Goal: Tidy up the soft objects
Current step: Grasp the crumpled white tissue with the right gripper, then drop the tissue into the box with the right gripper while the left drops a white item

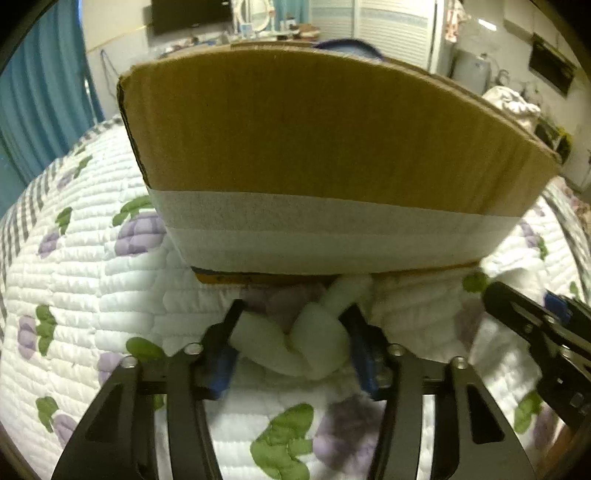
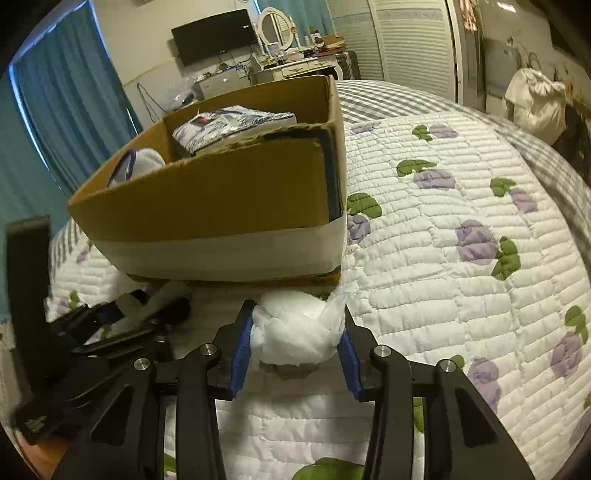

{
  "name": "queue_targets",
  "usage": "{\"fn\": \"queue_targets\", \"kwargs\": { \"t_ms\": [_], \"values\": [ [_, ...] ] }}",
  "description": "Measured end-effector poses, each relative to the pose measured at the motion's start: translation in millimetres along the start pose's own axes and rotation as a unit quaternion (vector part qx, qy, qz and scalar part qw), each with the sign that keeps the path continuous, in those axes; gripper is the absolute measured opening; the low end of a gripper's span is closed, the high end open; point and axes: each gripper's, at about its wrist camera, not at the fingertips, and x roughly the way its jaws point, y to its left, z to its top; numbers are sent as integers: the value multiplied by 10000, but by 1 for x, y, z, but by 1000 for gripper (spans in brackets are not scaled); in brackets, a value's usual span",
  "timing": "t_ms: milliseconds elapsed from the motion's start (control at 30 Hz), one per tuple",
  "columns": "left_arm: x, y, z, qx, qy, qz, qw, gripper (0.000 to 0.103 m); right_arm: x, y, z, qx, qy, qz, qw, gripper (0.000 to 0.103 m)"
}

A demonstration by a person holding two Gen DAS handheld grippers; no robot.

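Note:
A cardboard box (image 1: pixel 332 147) with a white band stands on the quilted bed; in the right wrist view the box (image 2: pixel 229 199) shows soft items inside. My left gripper (image 1: pixel 293 321) is shut on a knotted white foam piece (image 1: pixel 306 343) just in front of the box's base. My right gripper (image 2: pixel 297 325) is shut on a white crumpled soft bundle (image 2: pixel 295 332), low over the quilt by the box's near right corner. The right gripper also shows at the right of the left wrist view (image 1: pixel 535 332), and the left gripper at the left of the right wrist view (image 2: pixel 122 325).
The bed has a white quilt (image 2: pixel 461 221) with purple flowers and green leaves. A blue curtain (image 2: pixel 62 92) hangs at the left. A dresser with a mirror (image 2: pixel 277 48) and a dark screen (image 2: pixel 214 35) stand behind the box. A white bag (image 2: pixel 535 99) sits at far right.

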Motion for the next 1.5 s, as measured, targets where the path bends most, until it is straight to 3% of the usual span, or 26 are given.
{"fn": "queue_targets", "kwargs": {
  "t_ms": [33, 167, 433, 700, 1033, 1233, 1500],
  "values": [
    [-4, 0, -2, 7, 10, -76, 10000, 38, -1, 1, 0, -39, -6, -10, 10000, 41],
    [-22, -3, -11, 29, -24, -162, 9999, 32, -13, 2, 4, -104, -98, 11, 9999, 41],
    [-62, 2, -24, 84, -205, -294, 9993, 30, -54, 2, 9, -138, -351, 113, 9992, 41],
    [-96, -13, -4, 176, -509, -327, 9980, 30, -91, 1, 13, -126, -584, 237, 9979, 41],
    [-148, -18, 56, 344, -1402, -314, 9890, 30, -145, 15, 94, -604, -1330, 392, 9885, 41],
    [-130, -3, 107, 147, -1559, -290, 9872, 30, -126, 26, 149, -977, -1304, 488, 9854, 41],
    [-67, 12, 150, 164, -1390, -150, 9900, 30, -44, 26, 186, -1064, -872, 424, 9896, 41]
  ]
}}
